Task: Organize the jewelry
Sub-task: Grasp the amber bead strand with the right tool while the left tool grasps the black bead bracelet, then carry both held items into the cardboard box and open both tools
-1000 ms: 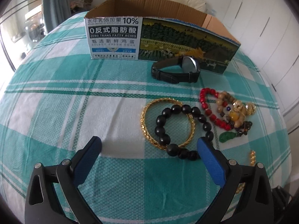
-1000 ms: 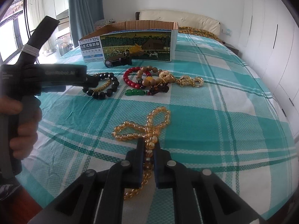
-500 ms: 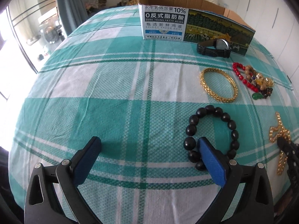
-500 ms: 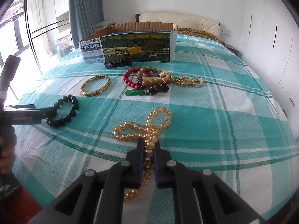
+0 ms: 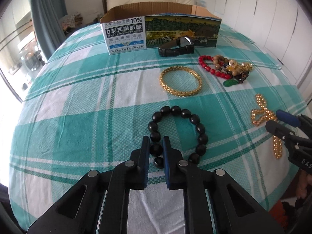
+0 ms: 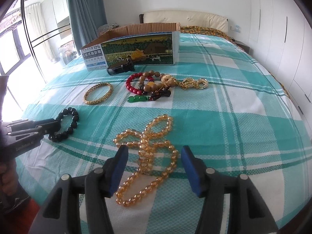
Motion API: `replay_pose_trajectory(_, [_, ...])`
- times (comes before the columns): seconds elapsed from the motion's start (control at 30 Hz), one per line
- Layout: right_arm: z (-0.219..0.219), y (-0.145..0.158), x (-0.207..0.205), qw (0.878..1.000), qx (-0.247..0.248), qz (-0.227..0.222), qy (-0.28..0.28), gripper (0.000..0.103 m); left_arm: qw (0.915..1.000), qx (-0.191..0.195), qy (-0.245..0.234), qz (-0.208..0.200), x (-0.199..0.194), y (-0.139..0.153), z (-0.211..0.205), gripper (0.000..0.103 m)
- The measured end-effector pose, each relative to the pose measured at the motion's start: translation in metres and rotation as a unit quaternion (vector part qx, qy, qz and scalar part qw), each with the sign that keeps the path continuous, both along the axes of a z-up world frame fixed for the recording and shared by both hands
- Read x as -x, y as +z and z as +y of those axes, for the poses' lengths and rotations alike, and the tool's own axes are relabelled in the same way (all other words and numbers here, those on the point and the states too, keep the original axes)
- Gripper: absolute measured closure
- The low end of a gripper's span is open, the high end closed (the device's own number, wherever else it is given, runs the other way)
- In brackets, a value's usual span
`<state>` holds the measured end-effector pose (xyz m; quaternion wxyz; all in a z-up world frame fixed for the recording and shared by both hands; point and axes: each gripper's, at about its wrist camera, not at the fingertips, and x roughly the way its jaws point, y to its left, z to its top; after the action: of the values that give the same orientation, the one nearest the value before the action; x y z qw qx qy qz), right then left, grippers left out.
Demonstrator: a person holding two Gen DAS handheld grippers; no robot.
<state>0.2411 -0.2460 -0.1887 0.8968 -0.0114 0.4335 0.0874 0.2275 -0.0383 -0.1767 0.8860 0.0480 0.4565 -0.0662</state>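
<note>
Plainly, the far cardboard box (image 5: 161, 32) carries the only clear print: "10%", "ZERO TRANS FATTY ACIDS" and "SELECT FRESH EGGS" among Chinese characters, beside a farm picture with cows. The left gripper's side reads "GenRobot.AI" in the right wrist view; the right tool shows only "DAS" at the left view's edge.

On the teal-and-white checked bedspread (image 5: 81, 101), going left to right: the black bead bracelet (image 5: 176, 134) lies near, its near-left beads pinched between the closed pads of the left gripper (image 5: 156, 152). Beyond it rests a gold mesh bangle (image 5: 180, 81), lying flat and apart from the rest. Farther still, a black-strapped wristwatch (image 5: 176, 47) stands just in front of the box. To the right sits a tangled heap: a red bead bracelet (image 6: 133, 83), brown wooden beads, a green pendant (image 6: 136, 99) and a gold chain (image 6: 193, 82), all touching.

Nearest right, the amber bead necklace (image 6: 148, 152) lies looped and crossed over itself. The right gripper (image 6: 155, 167) hangs over its near loops, blue pads spread wide to either side, clasping nothing.
</note>
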Motion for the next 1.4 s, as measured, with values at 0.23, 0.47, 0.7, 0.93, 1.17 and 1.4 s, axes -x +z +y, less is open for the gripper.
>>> replay_pose_trajectory(0.23, [0.003,0.017,0.002,1.000,0.011,-0.006,0.007,0.095,0.9951,0.095,0.005,0.026,-0.011,0.012,0.027,0.092])
replay_pose_trajectory(0.47, [-0.008,0.064,0.004,0.997,-0.075,-0.034,0.009,0.095,0.9817,0.190,0.002,0.019,-0.014,0.054,0.051,0.092])
replay_pose_trajectory(0.7, [-0.013,0.105,-0.010,0.991,-0.125,-0.043,0.037,0.095,0.9786,0.205,-0.007,-0.016,-0.021,0.109,0.058,0.092])
replay_pose_trajectory(0.93, [-0.001,0.150,-0.045,0.988,-0.112,-0.063,0.087,0.095,0.9811,0.188,-0.022,-0.038,-0.057,0.154,0.060,0.092])
replay_pose_trajectory(1.17, [0.003,0.204,-0.109,0.982,-0.110,-0.112,0.102,0.095,0.9847,0.156,-0.025,-0.074,-0.116,0.197,0.056,0.092])
replay_pose_trajectory(1.4, [0.008,0.214,-0.206,0.984,-0.113,-0.108,0.084,0.095,0.9869,0.140,-0.027,-0.074,-0.197,0.203,0.039,0.092])
